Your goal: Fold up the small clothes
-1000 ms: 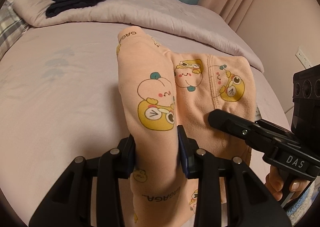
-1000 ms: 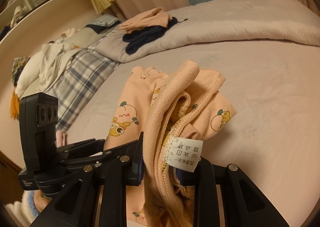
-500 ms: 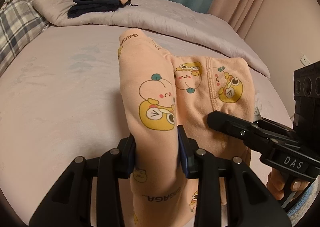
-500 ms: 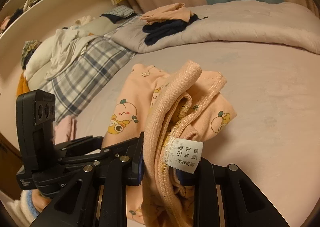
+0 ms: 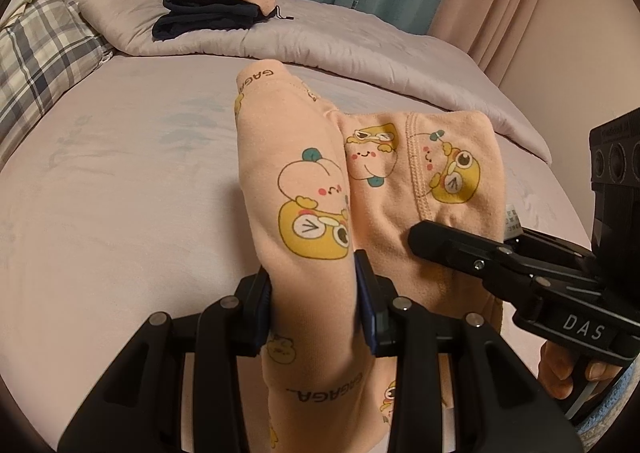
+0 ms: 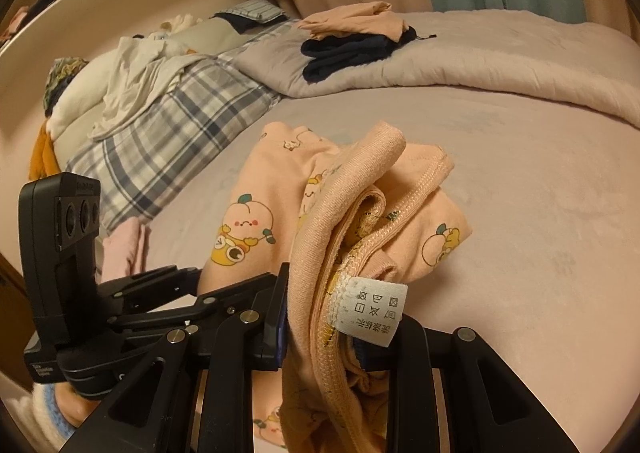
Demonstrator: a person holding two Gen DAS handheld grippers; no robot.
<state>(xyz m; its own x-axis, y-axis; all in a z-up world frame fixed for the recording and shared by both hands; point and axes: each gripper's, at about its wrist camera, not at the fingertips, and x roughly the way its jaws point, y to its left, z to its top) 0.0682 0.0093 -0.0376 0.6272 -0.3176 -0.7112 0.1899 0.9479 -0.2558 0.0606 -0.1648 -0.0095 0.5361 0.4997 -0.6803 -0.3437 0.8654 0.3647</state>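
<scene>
A peach child's garment (image 5: 308, 189) printed with yellow cartoon figures hangs between both grippers over the pink bed sheet (image 5: 120, 193). In the left wrist view my left gripper (image 5: 314, 301) is shut on a folded, rolled end of it. In the right wrist view my right gripper (image 6: 320, 333) is shut on the bunched ribbed waistband, where a white care label (image 6: 374, 311) hangs. The far part of the garment (image 6: 256, 213) rests on the sheet. The two grippers are side by side, close together. A person's hand (image 5: 568, 369) holds the right one.
A folded stack of navy and peach clothes (image 5: 216, 9) lies on the grey duvet (image 5: 360, 37) at the far side of the bed. A plaid blanket (image 6: 160, 141) and loose white clothes (image 6: 128, 85) lie to the left. Curtains hang behind.
Both grippers have swung sideways across the bed with the garment; the folded stack and plaid blanket have shifted right in both views. Both grips are unchanged.
</scene>
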